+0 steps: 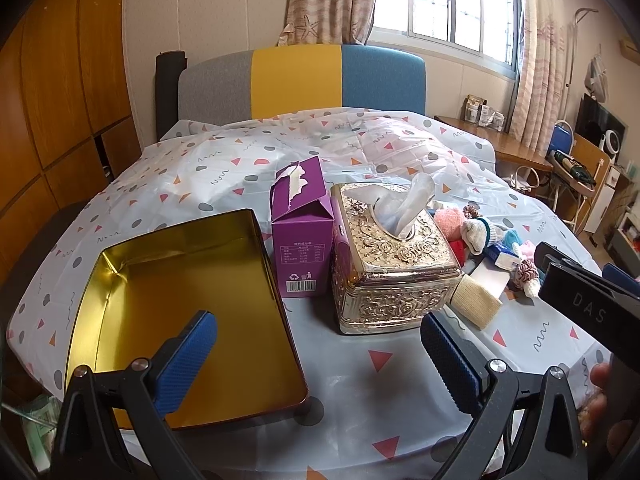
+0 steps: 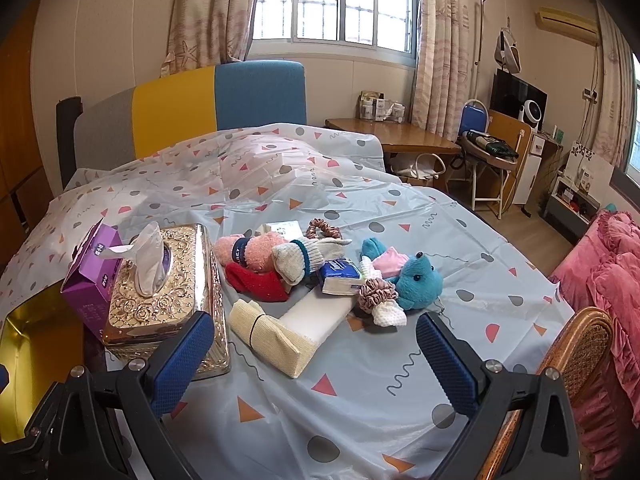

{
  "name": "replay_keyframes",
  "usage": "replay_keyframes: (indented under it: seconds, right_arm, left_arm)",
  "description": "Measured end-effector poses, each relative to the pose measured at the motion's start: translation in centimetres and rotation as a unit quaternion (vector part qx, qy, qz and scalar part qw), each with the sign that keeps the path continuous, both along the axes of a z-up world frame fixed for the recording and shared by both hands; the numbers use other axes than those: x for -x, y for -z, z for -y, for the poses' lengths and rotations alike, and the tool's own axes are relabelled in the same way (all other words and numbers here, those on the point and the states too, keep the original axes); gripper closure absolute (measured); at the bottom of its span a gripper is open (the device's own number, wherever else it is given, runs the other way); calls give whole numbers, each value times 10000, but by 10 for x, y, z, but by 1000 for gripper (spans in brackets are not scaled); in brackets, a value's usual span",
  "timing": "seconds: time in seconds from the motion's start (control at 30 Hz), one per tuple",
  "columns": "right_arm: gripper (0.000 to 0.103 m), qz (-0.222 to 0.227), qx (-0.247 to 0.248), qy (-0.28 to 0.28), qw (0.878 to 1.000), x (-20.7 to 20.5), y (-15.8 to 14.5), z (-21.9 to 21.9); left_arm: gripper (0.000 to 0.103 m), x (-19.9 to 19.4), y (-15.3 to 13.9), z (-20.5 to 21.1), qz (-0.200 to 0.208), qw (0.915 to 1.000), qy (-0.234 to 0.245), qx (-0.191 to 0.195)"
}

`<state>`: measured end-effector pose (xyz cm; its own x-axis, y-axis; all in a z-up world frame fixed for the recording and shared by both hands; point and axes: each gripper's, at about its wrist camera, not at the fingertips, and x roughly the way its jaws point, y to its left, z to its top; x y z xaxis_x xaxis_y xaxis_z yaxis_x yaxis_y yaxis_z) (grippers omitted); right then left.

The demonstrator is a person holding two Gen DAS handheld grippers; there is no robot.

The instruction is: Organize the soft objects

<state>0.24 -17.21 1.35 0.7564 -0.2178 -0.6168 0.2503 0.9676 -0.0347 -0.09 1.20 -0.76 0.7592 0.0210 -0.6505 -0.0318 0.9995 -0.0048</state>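
Note:
A heap of soft things lies on the patterned tablecloth: a teal plush bear, pink fuzzy socks, a white knit sock, a red cloth, scrunchies, a tissue pack, a cream woven pouch and a white foam block. My right gripper is open, just short of the pouch. My left gripper is open over the near end of an empty gold tin; the heap lies to its right.
A gold embossed tissue box and a torn purple carton stand between the tin and the heap. A rattan chair and pink bedding flank the table's right edge. A colour-block chair back rises behind the table.

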Motion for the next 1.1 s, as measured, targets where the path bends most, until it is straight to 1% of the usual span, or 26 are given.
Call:
replay_keyframes:
  seconds: [0.33,0.73,0.9,0.93,1.03,1.1]
  right_arm:
    - [0,2,-25,17,10000,1,1,4]
    - [0,-27,-116,134,9998,0,3,20]
    - [0,-4,-152,183,9997,-2,-1,36]
    - [0,1,-154,211,9997,-3,-2,41]
    - [0,-49,-255,263,9993,-4,-2,59]
    - [0,-125,-353,283,9989,-5,-1,72]
  left_arm:
    - [1,1,1,5,-22,10000,34,-23]
    - [0,-2,6,14,-136,9997,168,-71]
    - [0,-3,8,23,-174,9984,542,-8]
    - [0,-3,9,26,-178,9971,734,70]
    - [0,-8,13,36,-372,9916,1208,289]
    - [0,-15,17,47,-653,9851,1540,409]
